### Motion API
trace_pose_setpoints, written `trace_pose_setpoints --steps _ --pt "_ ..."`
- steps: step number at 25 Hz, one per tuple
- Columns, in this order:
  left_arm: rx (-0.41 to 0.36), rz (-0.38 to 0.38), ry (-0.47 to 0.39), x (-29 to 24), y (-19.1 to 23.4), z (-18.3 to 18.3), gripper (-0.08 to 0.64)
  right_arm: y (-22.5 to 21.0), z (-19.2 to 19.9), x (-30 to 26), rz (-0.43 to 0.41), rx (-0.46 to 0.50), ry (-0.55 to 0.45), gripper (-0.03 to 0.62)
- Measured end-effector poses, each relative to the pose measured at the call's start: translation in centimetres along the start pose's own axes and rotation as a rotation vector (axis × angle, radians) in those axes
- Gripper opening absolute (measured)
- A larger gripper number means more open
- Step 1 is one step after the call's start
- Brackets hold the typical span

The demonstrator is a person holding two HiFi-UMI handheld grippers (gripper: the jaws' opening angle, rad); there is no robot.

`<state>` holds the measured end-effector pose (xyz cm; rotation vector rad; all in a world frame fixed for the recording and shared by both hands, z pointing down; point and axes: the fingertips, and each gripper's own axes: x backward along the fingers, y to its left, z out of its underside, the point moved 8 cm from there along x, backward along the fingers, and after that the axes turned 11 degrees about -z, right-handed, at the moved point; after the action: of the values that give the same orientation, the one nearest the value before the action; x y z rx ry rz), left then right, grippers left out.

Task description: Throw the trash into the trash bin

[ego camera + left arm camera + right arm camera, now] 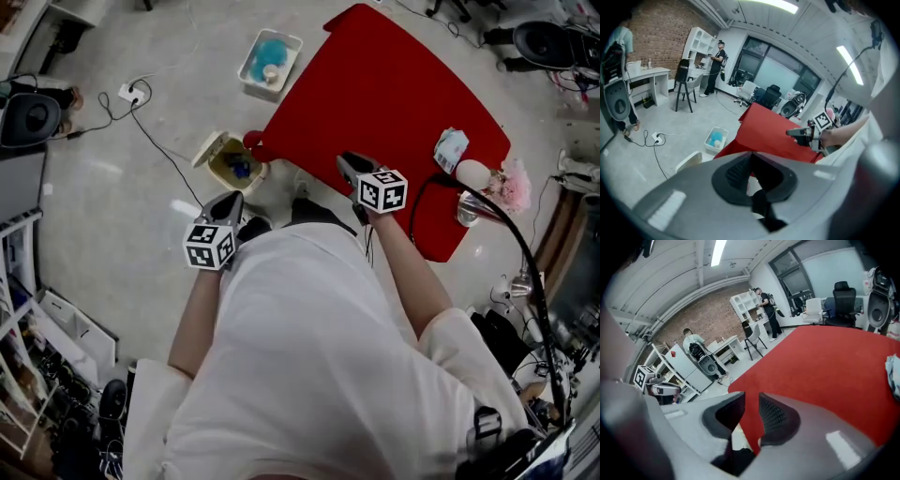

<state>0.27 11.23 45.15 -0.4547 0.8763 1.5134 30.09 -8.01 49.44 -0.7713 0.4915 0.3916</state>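
The trash bin (223, 167) stands on the floor at the near left corner of the red table (375, 84); its lid is swung open and something blue lies inside. My left gripper (230, 199) hovers just right of the bin, its tips shut with nothing seen between them (752, 157). My right gripper (345, 159) is over the table's near edge, open by a narrow gap and empty (751, 401). A crumpled pale blue wrapper (451, 148) lies at the table's right side, also at the right edge of the right gripper view (894, 373).
A clear plastic box (270, 61) with blue contents sits on the floor beyond the bin. A power strip (131, 93) and cable trail to the left. A black lamp arm (511, 230), a white ball (473, 174) and pink fluff (512, 187) crowd the table's right end. People stand far off.
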Motion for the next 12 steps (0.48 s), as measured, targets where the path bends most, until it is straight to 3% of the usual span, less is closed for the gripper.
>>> trace_pose_setpoints --steps 12 --pt "-0.007 -0.015 0.055 -2.8 -1.3 -1.2 0.005 -10.2 0.5 7.5 0.274 -0.076 -0.047 0.132"
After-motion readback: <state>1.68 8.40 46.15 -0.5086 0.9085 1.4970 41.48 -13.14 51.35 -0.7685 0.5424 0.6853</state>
